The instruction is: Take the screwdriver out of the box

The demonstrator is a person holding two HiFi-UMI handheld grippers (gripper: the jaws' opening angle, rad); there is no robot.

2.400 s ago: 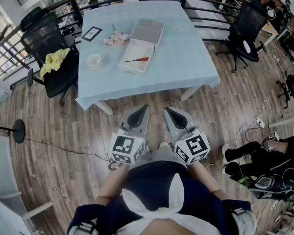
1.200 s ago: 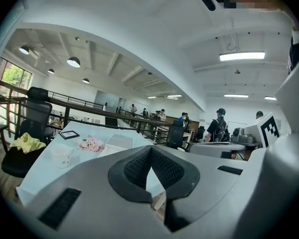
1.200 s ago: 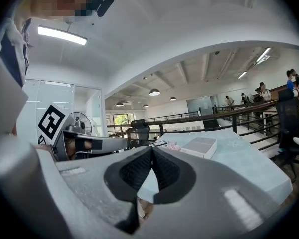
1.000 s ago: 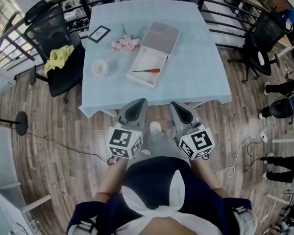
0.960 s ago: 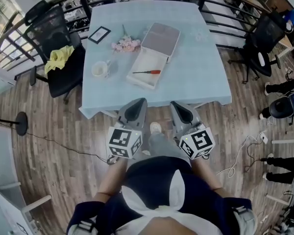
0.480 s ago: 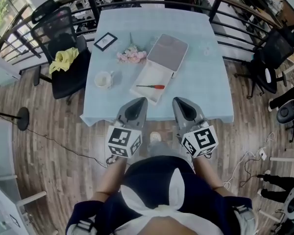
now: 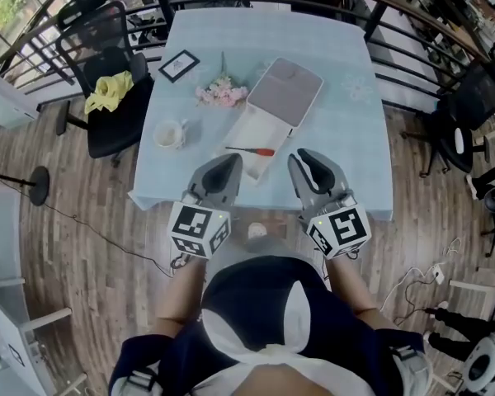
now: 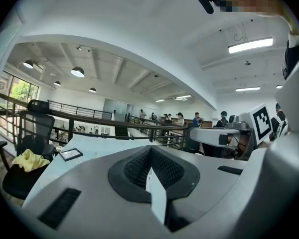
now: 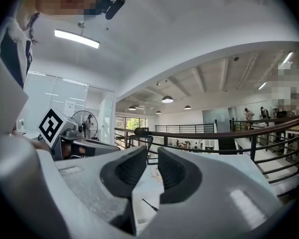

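R gripper point(image 9: 152, 154): jaws parted, having just been opening, w/ nothing btw. the pads. We read this as pre-opening for the grasp while the tool is not yet within reach. Through the gap, ahead of and a little below the tips, lies the screwdriver point(image 9: 149, 204), so the jaws appear already lined up on it. L gripper point(image 8: 150, 156): jaws clenched tip to tip on nothing. We judge it idle for now, carried alongside, poss. to steady the box later. In the head view the R gripper point(image 7: 304, 157) and L gripper point(image 7: 229, 163) sit side by side over the near edge of the table point(image 7: 351, 139), both aimed fwd. The screwdriver point(image 7: 251, 150) lies ahead of and btw. the two sets of tips, touching neither, flat in the white tray of the box point(image 7: 241, 130). Its red handle is turned toward the R jaws, which we take as the reason the R side opens. The grey lid point(image 7: 285, 93) is folded back beyond the tray, away from the jaws, leaving the tray open from above. Farther out, ahead and to the L of the L jaws: cup point(image 7: 167, 132), flowers point(image 7: 221, 91), picture frame point(image 7: 178, 65), all well apart from the tray, so we expect no obstruction.
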